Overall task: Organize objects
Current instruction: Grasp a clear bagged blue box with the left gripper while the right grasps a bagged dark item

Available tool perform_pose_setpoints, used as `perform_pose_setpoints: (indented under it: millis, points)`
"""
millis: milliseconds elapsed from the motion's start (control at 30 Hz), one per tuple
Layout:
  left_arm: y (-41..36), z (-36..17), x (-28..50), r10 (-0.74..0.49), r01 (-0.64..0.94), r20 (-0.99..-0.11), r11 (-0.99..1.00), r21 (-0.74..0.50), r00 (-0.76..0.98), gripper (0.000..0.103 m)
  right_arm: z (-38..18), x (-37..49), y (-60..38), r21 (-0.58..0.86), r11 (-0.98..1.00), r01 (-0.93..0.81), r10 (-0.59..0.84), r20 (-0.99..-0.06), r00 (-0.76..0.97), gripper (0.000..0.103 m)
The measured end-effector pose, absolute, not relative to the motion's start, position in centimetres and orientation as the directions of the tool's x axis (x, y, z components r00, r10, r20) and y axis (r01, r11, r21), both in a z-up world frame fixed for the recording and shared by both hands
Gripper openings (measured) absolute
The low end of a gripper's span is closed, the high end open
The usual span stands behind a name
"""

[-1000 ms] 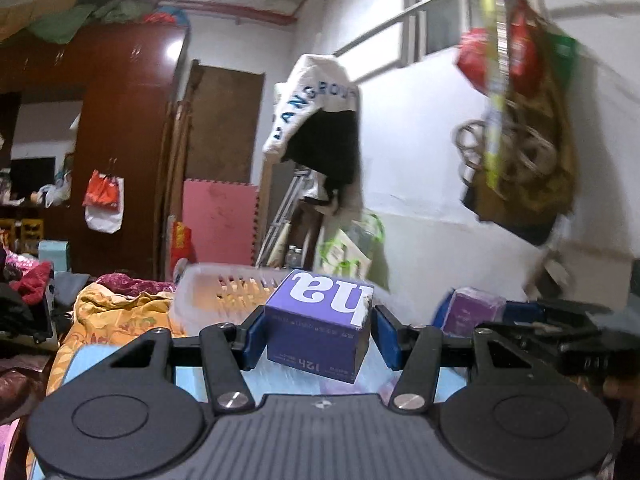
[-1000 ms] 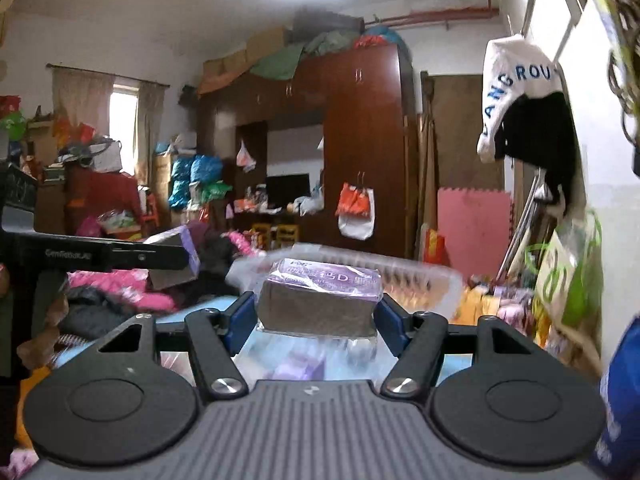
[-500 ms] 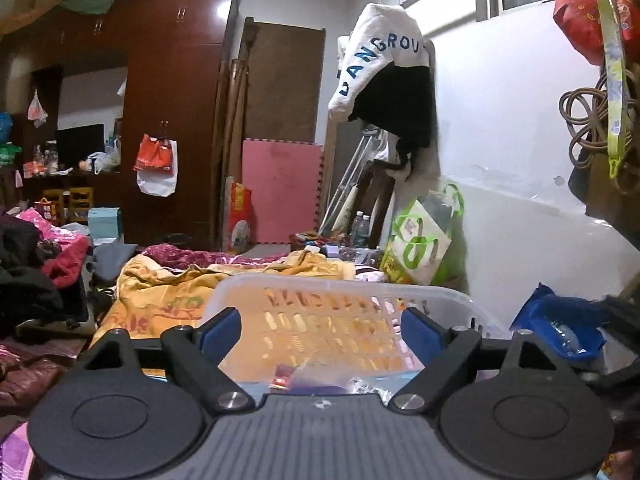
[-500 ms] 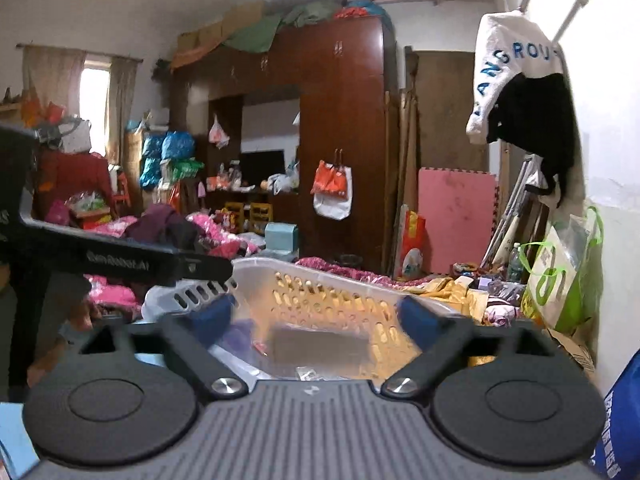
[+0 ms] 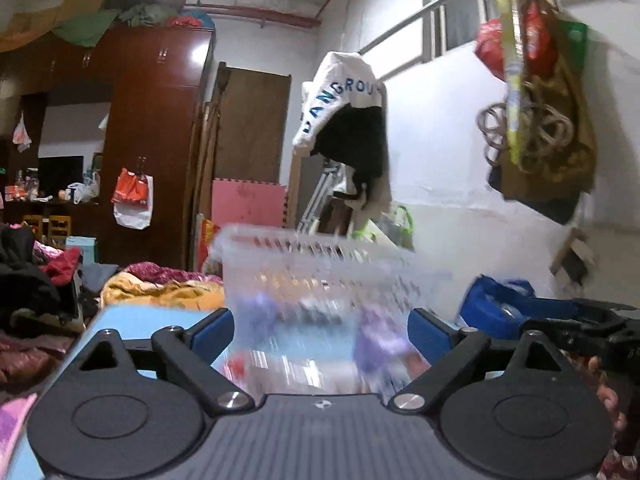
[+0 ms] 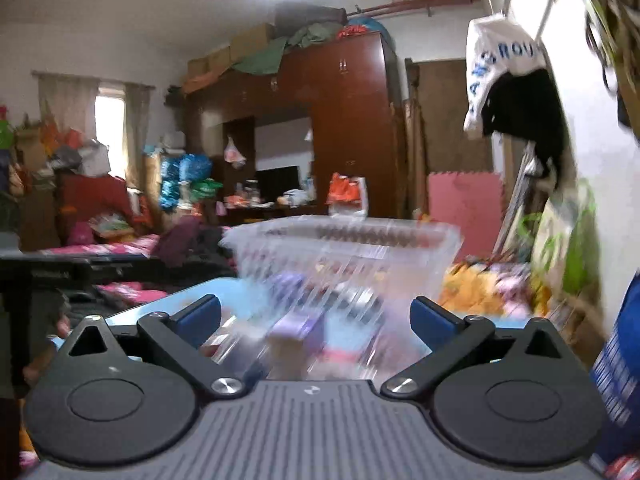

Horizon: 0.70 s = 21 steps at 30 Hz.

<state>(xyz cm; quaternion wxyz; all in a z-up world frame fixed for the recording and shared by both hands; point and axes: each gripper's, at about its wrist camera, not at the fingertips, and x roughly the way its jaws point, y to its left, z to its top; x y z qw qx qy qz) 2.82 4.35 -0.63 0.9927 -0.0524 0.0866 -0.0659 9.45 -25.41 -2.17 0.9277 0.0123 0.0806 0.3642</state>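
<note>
A clear slotted plastic basket stands on a light blue table, blurred by motion. It also shows in the right wrist view. Purple packs lie inside it, seen through the wall; one purple pack shows in the right wrist view. My left gripper is open and empty just in front of the basket. My right gripper is open and empty, also just before the basket. The right gripper's body shows at the right of the left wrist view.
A blue bag lies to the right of the basket by the white wall. Yellow bedding and piled clothes lie beyond the table. A dark wardrobe and a pink foam mat stand at the back.
One second ago each gripper was shut on a purple pack above the basket. Both opened and let go; the packs now lie in the basket. Both grippers have drawn back and lower.
</note>
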Motion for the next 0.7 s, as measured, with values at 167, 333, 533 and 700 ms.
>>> perform_pose_setpoints:
  millis: [167, 333, 533, 700]
  points:
    - [2.7, -3.8, 0.8, -0.230, 0.221, -0.218, 0.973, -0.063, 0.949, 0.096, -4.2, 8.1, -26.3, 0.144, 0.687, -0.712, 0.727, -0.106, 0.679, 0.103]
    - [0.8, -4.7, 1.4, -0.212, 0.221, -0.255, 0.975, 0.007, 0.943, 0.092, -3.2, 7.9, -22.9, 0.016, 0.647, -0.763, 0.756, -0.143, 0.638, 0.088]
    - [1.0, -5.7, 1.9, -0.217, 0.221, -0.296, 0.975, -0.019, 0.930, 0.072, -4.2, 9.2, -20.2, 0.047, 0.639, -0.768, 0.753, -0.241, 0.612, 0.062]
    - [0.1, -6.5, 1.8, -0.202, 0.218, -0.298, 0.976, 0.021, 0.933, 0.072, -4.5, 9.0, -19.8, 0.047, 0.643, -0.765, 0.747, -0.257, 0.613, 0.058]
